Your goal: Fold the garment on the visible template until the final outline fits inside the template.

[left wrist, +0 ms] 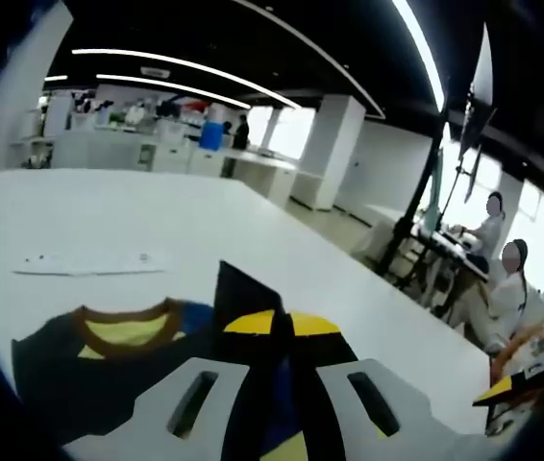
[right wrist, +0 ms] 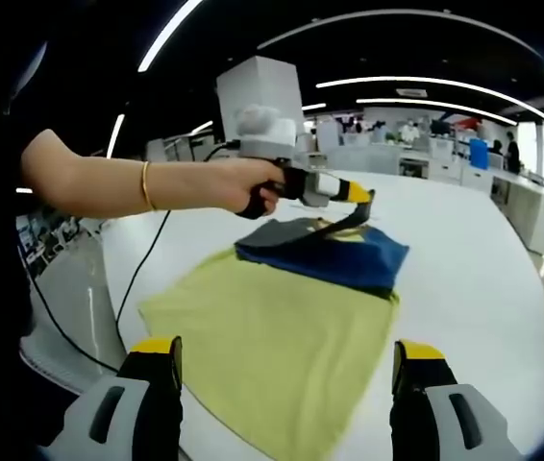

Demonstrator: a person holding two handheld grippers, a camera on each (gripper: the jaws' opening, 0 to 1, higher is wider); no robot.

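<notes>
Right gripper [right wrist: 286,384]: jaws apart, empty, just short of shirt [right wrist: 282,327]
Left gripper [right wrist: 354,197]: clamped on shirt's raised far sleeve
Shirt: soft, light, limp; grip hem corners

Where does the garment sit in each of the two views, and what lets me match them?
Left gripper view: the garment lies at bottom centre, a fold pinched in the left tongs.
Right gripper view: it spreads across the centre, yellow body nearest, dark top lifted by the left tongs.
Shared landmark: the white table.
</notes>
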